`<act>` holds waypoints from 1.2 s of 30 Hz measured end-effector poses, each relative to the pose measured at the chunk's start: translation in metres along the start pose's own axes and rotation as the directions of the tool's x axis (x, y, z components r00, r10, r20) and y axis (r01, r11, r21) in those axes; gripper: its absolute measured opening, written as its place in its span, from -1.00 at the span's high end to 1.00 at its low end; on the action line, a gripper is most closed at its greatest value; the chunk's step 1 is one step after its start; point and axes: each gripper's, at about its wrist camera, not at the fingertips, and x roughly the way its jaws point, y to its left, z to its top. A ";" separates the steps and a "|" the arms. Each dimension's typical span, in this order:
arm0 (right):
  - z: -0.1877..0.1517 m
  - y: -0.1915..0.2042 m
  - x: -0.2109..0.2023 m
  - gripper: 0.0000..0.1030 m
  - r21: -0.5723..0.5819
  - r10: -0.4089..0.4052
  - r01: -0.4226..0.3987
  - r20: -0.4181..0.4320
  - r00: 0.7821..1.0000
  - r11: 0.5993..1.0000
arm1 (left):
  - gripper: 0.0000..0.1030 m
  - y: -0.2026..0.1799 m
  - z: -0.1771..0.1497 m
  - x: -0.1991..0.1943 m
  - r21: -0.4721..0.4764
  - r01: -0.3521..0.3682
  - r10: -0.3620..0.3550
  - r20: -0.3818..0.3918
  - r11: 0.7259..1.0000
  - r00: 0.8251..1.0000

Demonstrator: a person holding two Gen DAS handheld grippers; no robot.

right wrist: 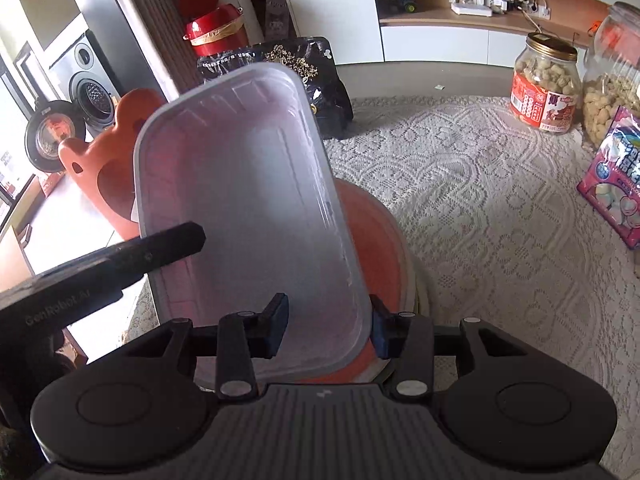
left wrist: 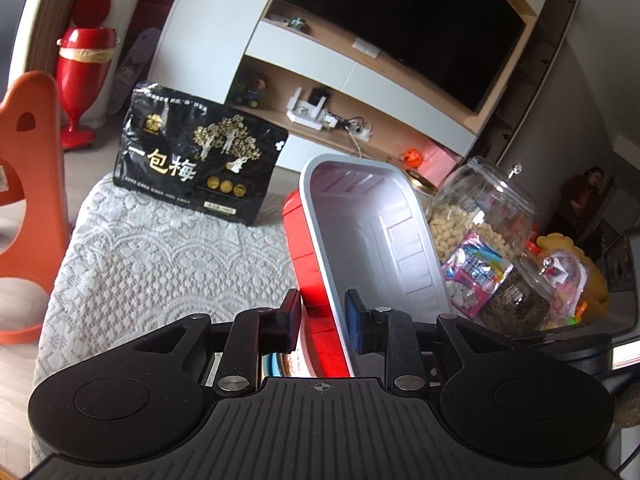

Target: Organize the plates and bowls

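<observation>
A rectangular bowl, red outside and white inside (left wrist: 372,236), is held tilted above the table. My left gripper (left wrist: 323,322) is shut on its near wall, one finger outside, one inside. In the right wrist view the same bowl (right wrist: 248,208) fills the middle; my right gripper (right wrist: 328,330) straddles its near right rim with jaws apart. The left gripper's finger (right wrist: 172,240) shows at the bowl's left rim. Under the bowl lies an orange-red round plate (right wrist: 376,248) on a pale dish.
A lace tablecloth (right wrist: 480,208) covers the table. A black snack bag (left wrist: 196,156) stands at the back. Snack jars (right wrist: 546,84), a large clear jar (left wrist: 480,208) and a pink candy bag (right wrist: 616,196) stand right. An orange chair (left wrist: 28,200) is left.
</observation>
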 end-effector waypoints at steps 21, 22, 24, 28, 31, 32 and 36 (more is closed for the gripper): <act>0.070 -0.010 -0.013 0.10 0.126 -0.033 0.008 0.195 0.980 0.992 | 0.51 -0.009 -0.007 0.013 0.136 -0.102 0.104 -0.008 0.985 0.995; 0.075 -0.011 -0.004 0.10 0.149 -0.019 -0.007 0.171 0.985 0.989 | 0.51 -0.008 -0.007 0.014 0.131 -0.094 0.097 -0.016 0.987 0.995; 0.083 -0.014 0.016 0.10 0.207 0.061 -0.080 0.099 0.993 0.975 | 0.53 -0.006 -0.005 0.018 0.123 -0.069 0.074 -0.030 0.990 0.997; 0.087 -0.015 0.011 0.06 0.259 0.132 -0.158 0.117 0.984 0.953 | 0.55 -0.013 0.002 0.009 0.151 -0.078 0.078 0.006 0.985 0.997; 0.082 -0.011 -0.023 0.06 0.178 0.185 -0.221 0.199 0.962 0.959 | 0.55 -0.015 0.014 -0.007 0.141 -0.043 0.035 0.060 0.989 0.998; 0.079 -0.011 -0.031 0.06 0.155 0.205 -0.240 0.213 0.955 0.958 | 0.55 -0.016 0.017 -0.010 0.146 -0.034 0.024 0.068 0.989 0.997; 0.061 -0.020 -0.044 0.06 0.114 0.197 -0.222 0.198 0.960 0.968 | 0.55 -0.012 0.013 0.000 0.161 -0.046 0.043 0.021 0.986 0.999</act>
